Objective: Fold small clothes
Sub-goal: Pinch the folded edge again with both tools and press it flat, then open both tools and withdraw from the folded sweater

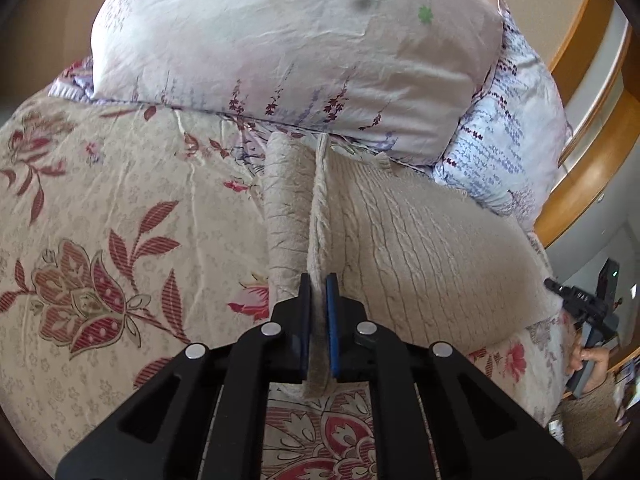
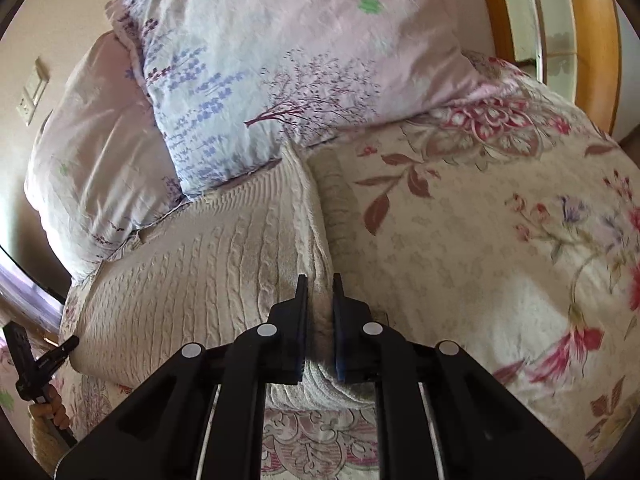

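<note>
Nearest in the left wrist view: left tongs pinching a raised edge of the cream cable-knit sweater, blue pads pressed against both faces of the fabric, a strip of knit running down between the jaws. Nearest in the right wrist view: right tongs likewise clamped on a bunched fold of the same sweater, knit filling the narrow gap between the pads.

Just beyond the tongs: sweater spread across the floral bedspread, one part folded over along a ridge that runs away from each camera. Right tongs also visible at the right edge of the left wrist view, at the sweater's far border, with the person's right hand gripping the handle. Left tongs seen small at the lower left of the right wrist view, touching the opposite border.

Farther back: far end of the sweater touching a pale pillow with lavender sprigs, a second pillow with blue and purple flower print beside it. Farthest: curved wooden headboard.
</note>
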`<state>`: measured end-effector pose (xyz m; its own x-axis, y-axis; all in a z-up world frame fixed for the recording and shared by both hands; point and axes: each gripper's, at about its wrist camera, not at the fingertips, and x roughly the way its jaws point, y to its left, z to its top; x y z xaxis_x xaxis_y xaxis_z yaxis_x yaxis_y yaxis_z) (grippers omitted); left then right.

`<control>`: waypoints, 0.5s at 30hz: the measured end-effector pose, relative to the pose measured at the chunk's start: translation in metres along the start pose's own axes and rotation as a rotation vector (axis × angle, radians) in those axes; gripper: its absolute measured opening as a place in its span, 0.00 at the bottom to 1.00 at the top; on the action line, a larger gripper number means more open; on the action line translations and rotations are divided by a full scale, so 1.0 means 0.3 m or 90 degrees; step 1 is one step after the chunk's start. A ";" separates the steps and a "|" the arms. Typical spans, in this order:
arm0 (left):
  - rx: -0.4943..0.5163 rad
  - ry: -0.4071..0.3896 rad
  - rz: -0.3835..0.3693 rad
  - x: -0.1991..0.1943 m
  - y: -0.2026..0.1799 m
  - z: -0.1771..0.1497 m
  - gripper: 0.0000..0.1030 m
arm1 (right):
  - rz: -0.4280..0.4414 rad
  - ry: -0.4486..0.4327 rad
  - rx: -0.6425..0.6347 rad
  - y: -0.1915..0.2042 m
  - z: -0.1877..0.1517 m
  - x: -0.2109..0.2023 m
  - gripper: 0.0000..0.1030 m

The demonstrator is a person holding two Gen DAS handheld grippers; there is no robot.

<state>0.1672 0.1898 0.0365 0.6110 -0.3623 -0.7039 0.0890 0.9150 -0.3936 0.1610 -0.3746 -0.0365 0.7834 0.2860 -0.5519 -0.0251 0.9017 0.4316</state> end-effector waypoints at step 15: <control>0.024 -0.021 0.029 -0.005 -0.028 -0.001 0.26 | -0.113 -0.074 -0.115 0.116 -0.031 -0.036 0.32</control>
<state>0.1655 0.1827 0.0406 0.6409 -0.3151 -0.7000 0.0898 0.9364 -0.3393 0.1460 -0.3431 -0.0222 0.8508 0.0892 -0.5178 0.0161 0.9806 0.1954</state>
